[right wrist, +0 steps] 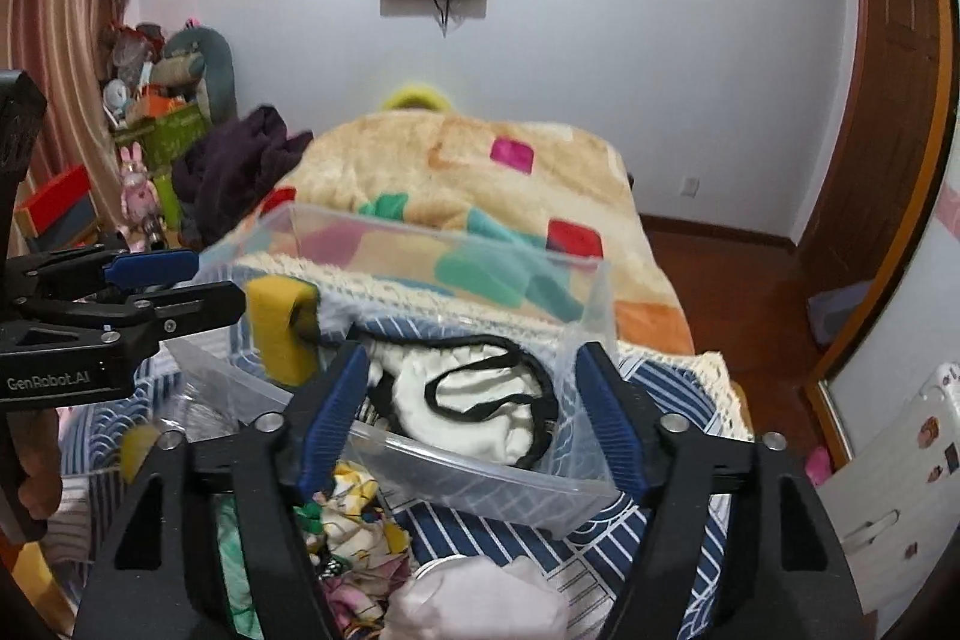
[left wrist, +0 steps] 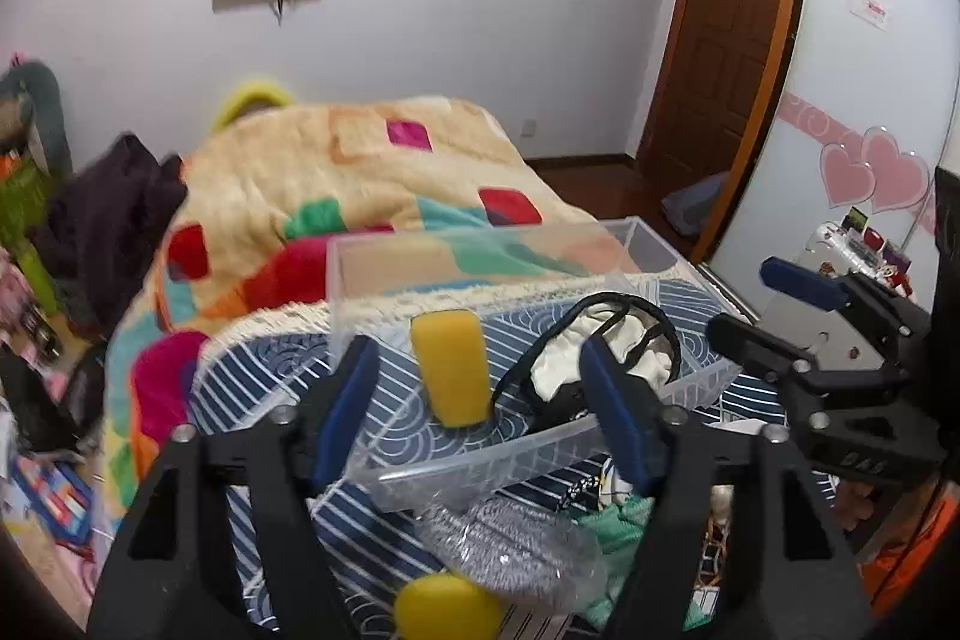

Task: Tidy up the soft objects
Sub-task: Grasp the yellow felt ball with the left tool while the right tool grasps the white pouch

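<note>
**Inspection: clear bin part-loaded, both grippers empty**

I take the clear plastic bin [right wrist: 420,466] as landmark. Inside it lie a yellow sponge [left wrist: 450,367] at its left end and a white cloth with black trim [right wrist: 474,412] toward its right. My left gripper [left wrist: 480,400] hovers over the bin's near wall, jaws spread wide, holding nothing. My right gripper [right wrist: 468,412] hangs likewise, wide open and empty, above the cloth.

Nearer than the bin lie a silver mesh item [left wrist: 510,544], a second yellow sponge [left wrist: 447,610], and patterned fabrics [right wrist: 354,514]. In my judgement, the next pick should come down squarely, pinching a fold, not the bin rim.

Legible writing: "GenRobot.AI" on the left gripper's body, seen from the right wrist.
</note>
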Available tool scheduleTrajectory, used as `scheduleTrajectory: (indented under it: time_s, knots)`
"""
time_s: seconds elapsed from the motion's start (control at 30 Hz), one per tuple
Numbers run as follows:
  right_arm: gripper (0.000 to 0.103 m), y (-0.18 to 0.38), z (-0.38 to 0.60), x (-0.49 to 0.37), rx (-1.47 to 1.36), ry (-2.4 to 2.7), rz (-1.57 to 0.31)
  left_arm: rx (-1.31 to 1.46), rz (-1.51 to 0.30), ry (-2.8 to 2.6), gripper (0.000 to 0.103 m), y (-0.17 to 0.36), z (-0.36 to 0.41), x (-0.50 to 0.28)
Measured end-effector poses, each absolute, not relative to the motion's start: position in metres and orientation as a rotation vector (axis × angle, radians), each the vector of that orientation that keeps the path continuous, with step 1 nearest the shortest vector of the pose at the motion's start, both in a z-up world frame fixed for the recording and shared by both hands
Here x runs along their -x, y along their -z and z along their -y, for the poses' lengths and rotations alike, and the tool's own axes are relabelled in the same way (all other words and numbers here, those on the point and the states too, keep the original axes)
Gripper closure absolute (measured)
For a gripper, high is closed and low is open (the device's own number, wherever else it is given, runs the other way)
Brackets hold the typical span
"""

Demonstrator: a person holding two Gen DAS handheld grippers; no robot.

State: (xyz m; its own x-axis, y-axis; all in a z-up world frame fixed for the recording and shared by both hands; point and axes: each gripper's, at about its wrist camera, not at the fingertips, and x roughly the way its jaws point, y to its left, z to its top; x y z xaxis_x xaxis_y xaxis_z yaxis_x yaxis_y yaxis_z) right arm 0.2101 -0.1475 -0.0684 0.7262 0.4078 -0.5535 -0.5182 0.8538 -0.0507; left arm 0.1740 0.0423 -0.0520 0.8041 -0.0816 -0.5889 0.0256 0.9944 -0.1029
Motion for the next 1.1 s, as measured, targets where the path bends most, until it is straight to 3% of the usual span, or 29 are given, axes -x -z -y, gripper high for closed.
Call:
scheduleTrajectory:
  time_s: [0.1,0.27,0.97,1.03,1.1]
  knots:
    - [0.024,0.059,0.154,-0.203,0.178,-0.529,-0.524,0.075,-0.598,0.039,0.013,0.044,-0.041,-0.159]
    - [0.021,0.052,0.167,-0.188,0.143,-0.535,-0.49,0.101,-0.582,0.035,0.007,0.042,-0.046,-0.14]
    - [0.02,0.132,0.194,-0.169,0.146,-0.508,-0.708,0.09,-0.788,-0.003,0.007,0.141,-0.054,-0.098]
    - [0.02,0.14,0.199,-0.173,0.133,-0.506,-0.736,0.102,-0.798,-0.004,0.01,0.147,-0.053,-0.1]
    - [0.021,0.145,0.203,-0.177,0.091,-0.52,-0.765,0.106,-0.803,0.002,0.02,0.149,-0.052,-0.102]
